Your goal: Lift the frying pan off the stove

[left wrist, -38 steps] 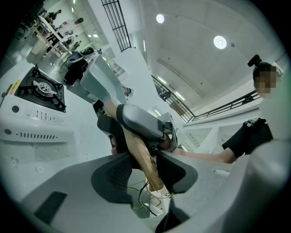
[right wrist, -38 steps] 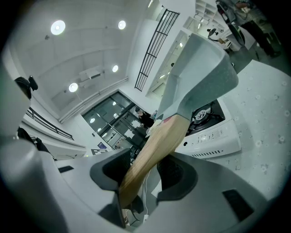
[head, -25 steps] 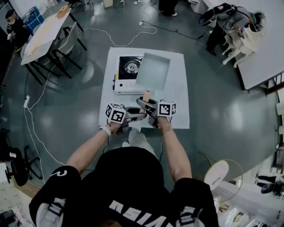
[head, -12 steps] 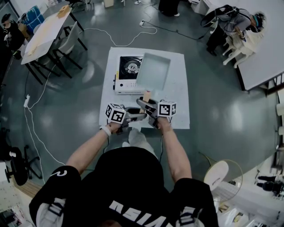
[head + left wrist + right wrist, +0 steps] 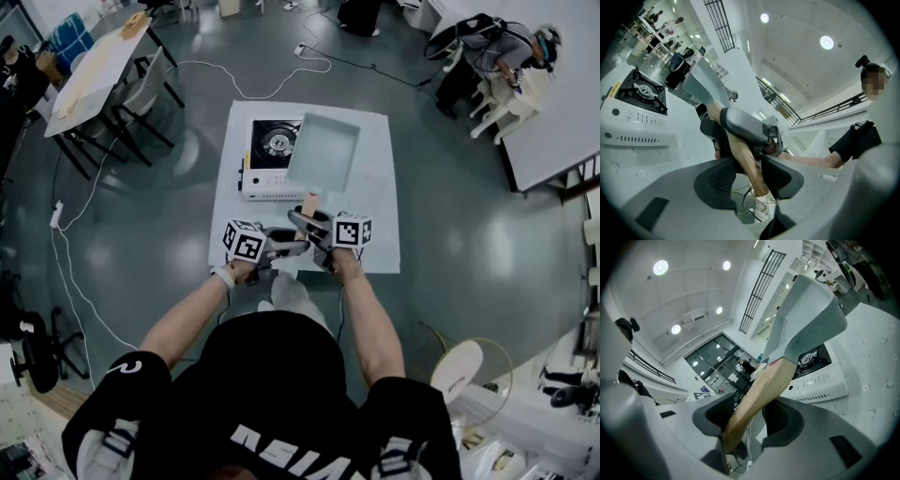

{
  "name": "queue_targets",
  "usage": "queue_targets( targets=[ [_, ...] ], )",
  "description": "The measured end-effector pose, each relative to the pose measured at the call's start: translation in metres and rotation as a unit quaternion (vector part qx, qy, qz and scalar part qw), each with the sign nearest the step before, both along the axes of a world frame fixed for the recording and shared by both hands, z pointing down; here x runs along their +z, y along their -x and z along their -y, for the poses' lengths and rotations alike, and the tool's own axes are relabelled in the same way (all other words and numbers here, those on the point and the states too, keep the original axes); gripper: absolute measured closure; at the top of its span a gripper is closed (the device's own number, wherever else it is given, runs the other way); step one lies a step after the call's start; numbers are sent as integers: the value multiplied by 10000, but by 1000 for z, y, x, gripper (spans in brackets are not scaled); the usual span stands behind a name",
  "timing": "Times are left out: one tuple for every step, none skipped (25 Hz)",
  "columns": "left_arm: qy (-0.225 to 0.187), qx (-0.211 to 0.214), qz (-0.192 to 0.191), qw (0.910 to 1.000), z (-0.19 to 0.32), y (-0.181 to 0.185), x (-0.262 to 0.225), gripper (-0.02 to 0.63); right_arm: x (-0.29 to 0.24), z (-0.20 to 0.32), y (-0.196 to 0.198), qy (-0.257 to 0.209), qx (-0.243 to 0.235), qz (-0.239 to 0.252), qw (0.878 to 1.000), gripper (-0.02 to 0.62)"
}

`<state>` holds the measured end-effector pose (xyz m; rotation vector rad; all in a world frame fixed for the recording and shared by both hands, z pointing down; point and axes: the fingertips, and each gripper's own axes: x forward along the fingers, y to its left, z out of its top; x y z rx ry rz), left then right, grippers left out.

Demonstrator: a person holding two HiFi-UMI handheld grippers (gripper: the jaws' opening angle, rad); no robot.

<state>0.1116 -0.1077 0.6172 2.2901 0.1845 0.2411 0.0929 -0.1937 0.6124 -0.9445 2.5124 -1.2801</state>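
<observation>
A square grey frying pan (image 5: 323, 150) hangs tilted in the air over the right side of the white single-burner stove (image 5: 265, 159). Its wooden handle (image 5: 309, 202) runs back toward me. My right gripper (image 5: 305, 223) is shut on the handle, and my left gripper (image 5: 298, 247) is shut on the handle's end just behind it. In the left gripper view the handle (image 5: 743, 157) passes between the left gripper (image 5: 747, 176) jaws, with the pan (image 5: 701, 82) above the stove (image 5: 640, 101). In the right gripper view the handle (image 5: 757, 397) sits in the right gripper (image 5: 747, 420), the pan (image 5: 806, 310) ahead.
The stove stands on a white table (image 5: 375, 216) with grey floor all round. A cable (image 5: 253, 89) trails on the floor behind it. A table with chairs (image 5: 103, 66) stands at the far left, another table (image 5: 562, 103) at the right, with people near them.
</observation>
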Motion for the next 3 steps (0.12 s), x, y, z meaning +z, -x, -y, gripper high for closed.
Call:
queue_targets(
  targets=[
    [5,-3,-16,10000,0,0,0,443,1,-1,0,25,10,8,10000,414],
    [8,-8,-28,10000,0,-1,-1,443,1,-1,0,49,20,17,10000,414],
    [9,-14,-39,10000,-1,-1,-1,443,2,-1,0,72,31,26,10000,414]
  ],
)
